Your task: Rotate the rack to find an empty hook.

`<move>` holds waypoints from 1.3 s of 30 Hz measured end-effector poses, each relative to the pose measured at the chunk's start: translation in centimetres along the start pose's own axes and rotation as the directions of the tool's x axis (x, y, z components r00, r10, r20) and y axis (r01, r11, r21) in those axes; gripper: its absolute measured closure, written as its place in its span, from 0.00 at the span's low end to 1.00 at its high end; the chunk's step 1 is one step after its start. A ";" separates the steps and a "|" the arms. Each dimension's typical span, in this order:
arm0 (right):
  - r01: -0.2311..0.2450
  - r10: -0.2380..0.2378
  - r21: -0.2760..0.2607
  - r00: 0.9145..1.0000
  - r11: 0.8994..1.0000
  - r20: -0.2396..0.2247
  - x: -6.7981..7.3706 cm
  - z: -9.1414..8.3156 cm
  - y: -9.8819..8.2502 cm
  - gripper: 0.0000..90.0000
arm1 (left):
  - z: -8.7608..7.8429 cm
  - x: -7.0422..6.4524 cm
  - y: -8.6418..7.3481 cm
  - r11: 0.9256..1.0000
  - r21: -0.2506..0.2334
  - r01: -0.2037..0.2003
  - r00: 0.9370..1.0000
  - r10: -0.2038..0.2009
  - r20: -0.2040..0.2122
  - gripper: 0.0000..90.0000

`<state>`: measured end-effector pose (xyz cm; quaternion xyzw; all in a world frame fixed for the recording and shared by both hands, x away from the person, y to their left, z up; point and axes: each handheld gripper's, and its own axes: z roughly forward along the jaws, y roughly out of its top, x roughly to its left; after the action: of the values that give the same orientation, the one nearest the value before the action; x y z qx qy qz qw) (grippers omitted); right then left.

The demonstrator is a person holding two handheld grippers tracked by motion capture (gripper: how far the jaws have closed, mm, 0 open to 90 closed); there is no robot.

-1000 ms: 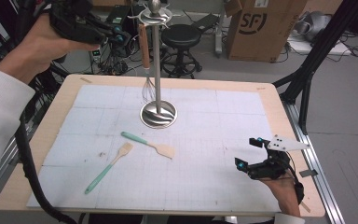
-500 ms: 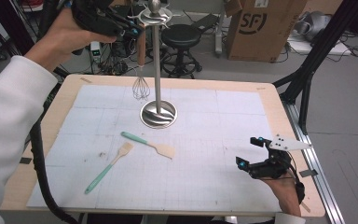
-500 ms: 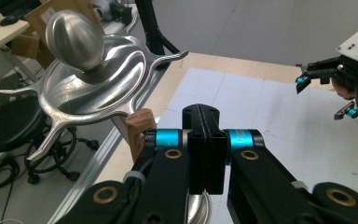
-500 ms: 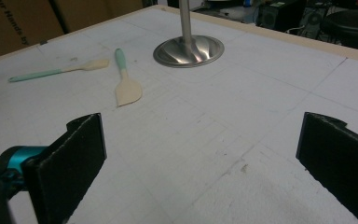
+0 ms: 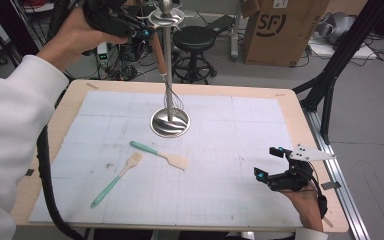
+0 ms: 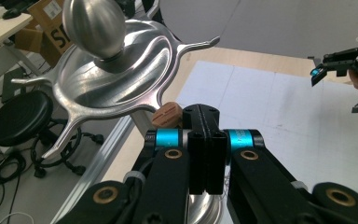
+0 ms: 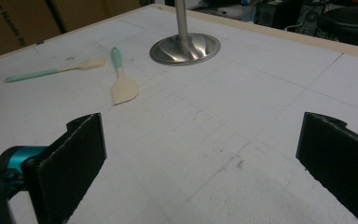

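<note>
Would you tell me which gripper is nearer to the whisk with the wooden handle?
Left. The left gripper is up at the rack's top, shut on the whisk by its handle's upper end. The right gripper rests open near the table's front right corner.

On the table [image 5: 300, 125], over its white gridded mat [image 5: 230, 150], two utensils lie near each other in front of the stand's base: a spatula with a mint-green handle [image 5: 161, 154] and pale blade, and a slim brush with a green handle [image 5: 116, 179], set at an angle to it, well apart from the table's edges; beyond the far edge stand a black stool [image 5: 196, 40] and a brown cardboard box [image 5: 276, 27]; tangled cables [image 5: 125, 70] lie on the grey floor [image 5: 370, 110].
</note>
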<state>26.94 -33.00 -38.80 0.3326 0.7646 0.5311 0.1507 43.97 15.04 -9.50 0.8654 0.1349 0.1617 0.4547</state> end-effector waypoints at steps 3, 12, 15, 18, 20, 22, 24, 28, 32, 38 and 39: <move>0.000 0.000 0.003 1.000 1.000 -0.001 0.0 0.1 0.0 0.00 | -0.2 0.2 -0.2 1.000 0.006 0.001 1.000 0.000 -0.012 1.00; 0.000 0.000 0.009 1.000 1.000 -0.006 0.1 0.2 0.0 0.00 | -0.8 1.3 -0.8 1.000 0.007 0.015 0.999 -0.015 -0.031 1.00; 0.000 0.000 0.012 1.000 1.000 -0.004 0.1 0.2 0.0 0.00 | -0.9 1.9 -1.1 1.000 0.002 0.023 0.999 -0.022 -0.036 1.00; 0.000 0.000 0.013 1.000 1.000 -0.003 0.1 0.2 0.0 0.00 | -1.1 2.4 -1.3 1.000 0.000 0.028 0.999 -0.028 -0.042 1.00; 0.000 0.000 0.014 1.000 1.000 -0.002 0.1 0.2 0.0 0.00 | -1.1 2.7 -1.4 1.000 -0.001 0.029 0.999 -0.029 -0.045 1.00; -0.002 0.002 0.013 1.000 1.000 -0.002 0.1 0.2 0.0 0.00 | -1.0 3.0 -1.4 1.000 -0.001 0.030 0.999 -0.030 -0.045 1.00; -0.005 0.005 0.012 1.000 1.000 0.000 0.1 0.2 -0.1 0.00 | -0.9 3.2 -1.4 1.000 0.001 0.029 0.999 -0.029 -0.046 1.00; -0.005 0.005 0.013 1.000 1.000 0.002 0.0 0.3 -0.1 0.00 | -0.7 3.6 -1.4 1.000 0.003 0.031 0.998 -0.031 -0.051 1.00; -0.007 0.007 0.016 1.000 1.000 0.005 -0.1 0.2 -0.2 0.00 | -0.5 4.0 -1.3 1.000 0.011 0.028 0.998 -0.027 -0.056 1.00; -0.004 0.004 0.018 1.000 1.000 0.005 -0.1 0.3 -0.2 0.00 | -0.3 4.1 -1.3 0.999 0.013 0.032 0.998 -0.031 -0.059 1.00; -0.005 0.005 0.020 1.000 1.000 0.005 -0.1 0.3 -0.2 0.00 | -0.4 4.1 -1.3 0.999 0.015 0.033 0.998 -0.032 -0.059 1.00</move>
<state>27.14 -32.92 -39.16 0.3376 0.7684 0.5231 0.1481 47.46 17.62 -9.77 0.8616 0.1634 0.1785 0.4462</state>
